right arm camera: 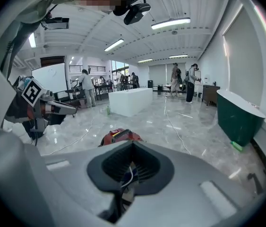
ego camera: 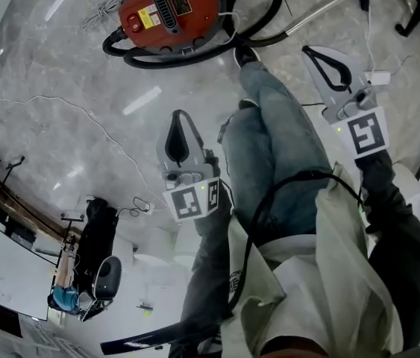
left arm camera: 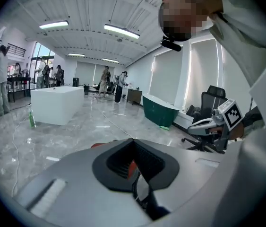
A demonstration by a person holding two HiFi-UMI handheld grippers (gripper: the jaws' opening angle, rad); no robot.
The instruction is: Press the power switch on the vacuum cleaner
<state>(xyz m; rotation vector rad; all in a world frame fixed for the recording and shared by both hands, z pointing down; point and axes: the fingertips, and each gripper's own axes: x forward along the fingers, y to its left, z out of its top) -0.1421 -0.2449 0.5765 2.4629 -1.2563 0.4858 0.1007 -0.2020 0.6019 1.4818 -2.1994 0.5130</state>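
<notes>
A red vacuum cleaner [ego camera: 166,10] sits on the grey marble floor ahead of my feet, with a black hose [ego camera: 258,17] looped round it. My left gripper [ego camera: 181,115] hangs shut and empty at knee height, well short of the vacuum. Higher on the right, my right gripper [ego camera: 308,50] is also shut and holds nothing, off to the right of the vacuum. In the right gripper view the vacuum [right arm camera: 120,136] shows just beyond the closed jaws [right arm camera: 132,144]. In the left gripper view only a sliver of red vacuum [left arm camera: 131,167] shows behind the closed jaws [left arm camera: 133,140].
A metal wand [ego camera: 321,10] and a thin cable [ego camera: 83,114] lie on the floor. A white block [right arm camera: 130,100], a green tub [right arm camera: 239,117] and an office chair [left arm camera: 208,122] stand round the hall. Several people stand far off. My legs [ego camera: 269,148] are between the grippers.
</notes>
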